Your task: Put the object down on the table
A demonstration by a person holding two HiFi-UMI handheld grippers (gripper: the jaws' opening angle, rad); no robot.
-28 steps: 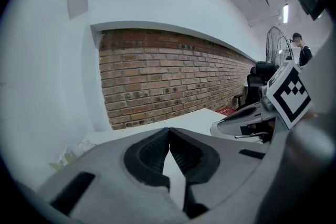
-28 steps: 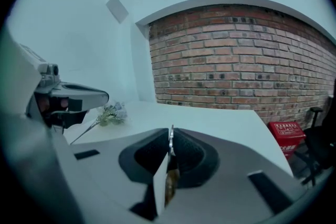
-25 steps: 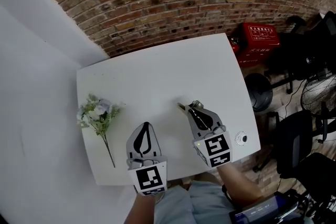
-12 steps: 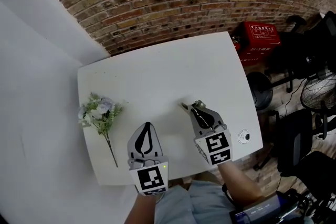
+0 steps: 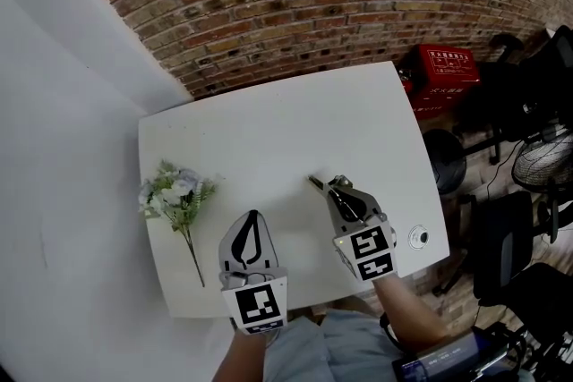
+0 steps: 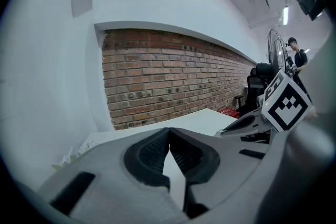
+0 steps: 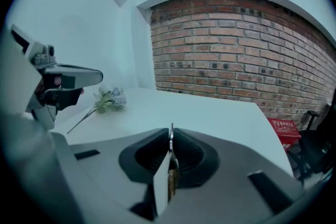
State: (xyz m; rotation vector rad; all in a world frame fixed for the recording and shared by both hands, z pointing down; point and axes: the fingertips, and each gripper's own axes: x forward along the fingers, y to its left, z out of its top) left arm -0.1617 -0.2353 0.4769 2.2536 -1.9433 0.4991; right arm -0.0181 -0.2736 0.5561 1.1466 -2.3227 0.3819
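While the right gripper (image 5: 333, 184) pinches a thin metal object (image 5: 314, 183) edge-on over the desk's (image 5: 286, 125) near right part, its tip pokes past the jaws | handling: probably light, stiff, slick; grip its flat faces, release low | left gripper (image 5: 250, 216): jaws together, empty | flower sprig (image 5: 175, 194): well apart, left.

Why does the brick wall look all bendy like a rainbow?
Right gripper view: the wide lens bends the brick wall into an arch; the thin metal object in its jaws is too close, so blurry. Head view: the wall bends less, and the table is evenly lit.
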